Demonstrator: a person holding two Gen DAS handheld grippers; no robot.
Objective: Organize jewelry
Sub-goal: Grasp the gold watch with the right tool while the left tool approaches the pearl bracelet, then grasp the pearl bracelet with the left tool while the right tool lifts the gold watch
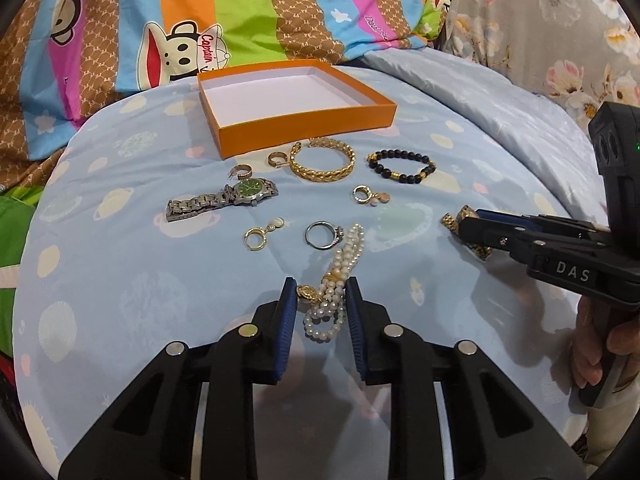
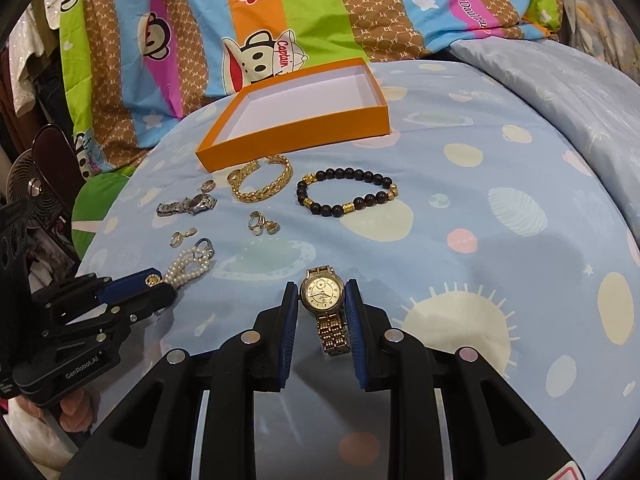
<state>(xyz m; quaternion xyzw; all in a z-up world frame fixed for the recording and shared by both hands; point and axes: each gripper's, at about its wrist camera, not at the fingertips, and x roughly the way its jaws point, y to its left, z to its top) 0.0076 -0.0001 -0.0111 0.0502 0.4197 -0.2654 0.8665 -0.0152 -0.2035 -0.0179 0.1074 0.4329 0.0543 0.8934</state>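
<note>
My left hand-held gripper (image 1: 321, 292) has its pads on either side of the pearl bracelet (image 1: 335, 280), closed in to the strands but, as far as I can tell, not yet lifting; the bracelet lies on the bed cover (image 1: 120, 280), its long axis running away from me, roughly in line with the fingers. My right hand-held gripper (image 2: 322, 294) straddles the gold watch (image 2: 325, 304) the same way, pads at the case, band trailing back toward me along the fingers. I judge both as grips just taken, though I cannot tell how firmly either one bites.

The orange box (image 1: 296, 108) sits at the far edge of the spread, open and with nothing in it, straight ahead of the left gripper and ahead and slightly left of the right. The left looks the nearer to it. Between grippers and box lie the ring (image 1: 320, 235), two gold earrings (image 1: 260, 234), the silver watch (image 1: 224, 198), the gold bangle (image 1: 323, 160) and the black bead bracelet (image 1: 402, 166), so each carry must pass above them.
</note>
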